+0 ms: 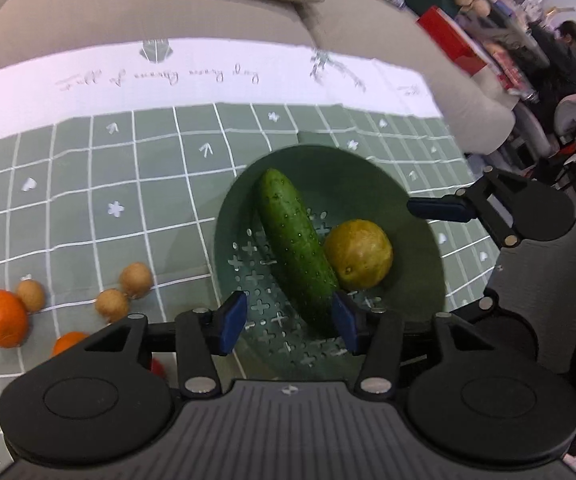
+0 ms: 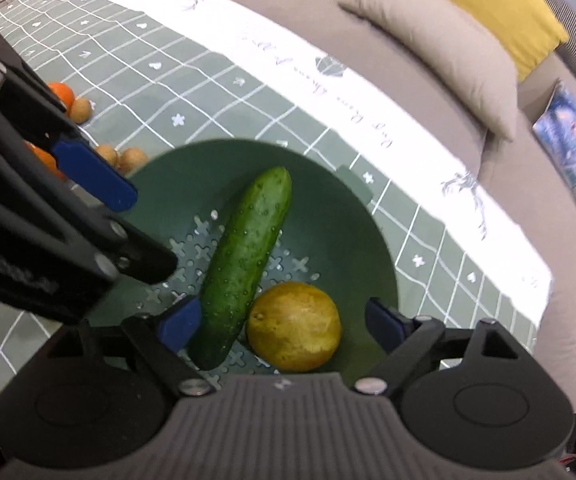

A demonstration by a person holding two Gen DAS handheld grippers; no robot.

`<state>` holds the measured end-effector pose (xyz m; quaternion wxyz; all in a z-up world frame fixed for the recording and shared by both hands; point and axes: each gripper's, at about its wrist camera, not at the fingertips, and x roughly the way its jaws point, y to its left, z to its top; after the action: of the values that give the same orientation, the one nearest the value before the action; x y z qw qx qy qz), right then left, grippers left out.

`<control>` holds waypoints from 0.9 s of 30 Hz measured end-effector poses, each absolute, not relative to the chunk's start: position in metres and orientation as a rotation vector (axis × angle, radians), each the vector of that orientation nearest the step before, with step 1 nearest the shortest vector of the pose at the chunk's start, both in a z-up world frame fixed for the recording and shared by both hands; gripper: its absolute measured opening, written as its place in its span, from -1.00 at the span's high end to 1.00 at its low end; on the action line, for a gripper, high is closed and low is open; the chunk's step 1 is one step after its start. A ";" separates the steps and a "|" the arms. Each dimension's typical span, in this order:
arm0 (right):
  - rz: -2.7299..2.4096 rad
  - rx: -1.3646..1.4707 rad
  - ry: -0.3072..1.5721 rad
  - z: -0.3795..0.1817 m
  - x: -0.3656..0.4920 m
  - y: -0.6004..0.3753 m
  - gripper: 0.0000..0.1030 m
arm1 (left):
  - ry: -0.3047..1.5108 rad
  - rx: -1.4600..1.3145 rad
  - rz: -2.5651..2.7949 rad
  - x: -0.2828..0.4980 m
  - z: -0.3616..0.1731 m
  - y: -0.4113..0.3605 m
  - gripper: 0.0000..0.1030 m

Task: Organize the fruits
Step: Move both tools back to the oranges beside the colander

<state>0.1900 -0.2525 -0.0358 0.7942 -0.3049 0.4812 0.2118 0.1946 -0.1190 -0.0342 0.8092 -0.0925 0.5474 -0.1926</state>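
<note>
A green colander bowl (image 1: 416, 216) holds a cucumber (image 1: 296, 248) and a yellow-green citrus fruit (image 1: 359, 254). The bowl (image 2: 352, 216), cucumber (image 2: 243, 264) and citrus (image 2: 294, 328) also show in the right wrist view. My left gripper (image 1: 290, 320) is open over the bowl's near side, with the cucumber's near end beside its right pad (image 1: 346, 322). My right gripper (image 2: 283, 324) is open, its jaws standing either side of the cucumber's end and the citrus. Two oranges (image 1: 3, 318) and three small brown fruits (image 1: 136, 279) lie on the cloth left of the bowl.
The table has a green checked cloth (image 1: 87, 200) with a white border. A beige sofa (image 2: 428, 80) with cushions runs along the far edge. The right gripper (image 1: 440, 208) shows at the bowl's right rim in the left wrist view.
</note>
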 end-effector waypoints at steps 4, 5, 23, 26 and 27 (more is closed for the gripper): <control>0.443 -0.656 1.002 -0.023 0.170 -0.240 -0.66 | 1.119 -0.188 -0.402 0.174 -0.014 -0.100 -0.14; 0.439 -0.654 0.990 -0.019 0.165 -0.236 -0.66 | 1.107 -0.187 -0.403 0.169 -0.009 -0.095 -0.14; 0.464 -0.401 0.714 0.005 0.058 -0.170 -0.67 | 0.927 -0.109 -0.290 0.074 0.006 0.001 -0.14; 0.479 -0.334 0.703 -0.002 0.047 -0.161 -0.67 | 0.918 -0.112 -0.281 0.061 -0.001 0.011 -0.14; 0.473 -0.320 0.703 -0.004 0.041 -0.158 -0.67 | 0.913 -0.114 -0.277 0.058 -0.004 0.014 -0.14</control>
<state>0.0408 -0.1581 -0.0043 0.8992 -0.1547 0.3396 0.2285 0.0582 0.0140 -0.0039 0.8867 -0.0551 0.4392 -0.1333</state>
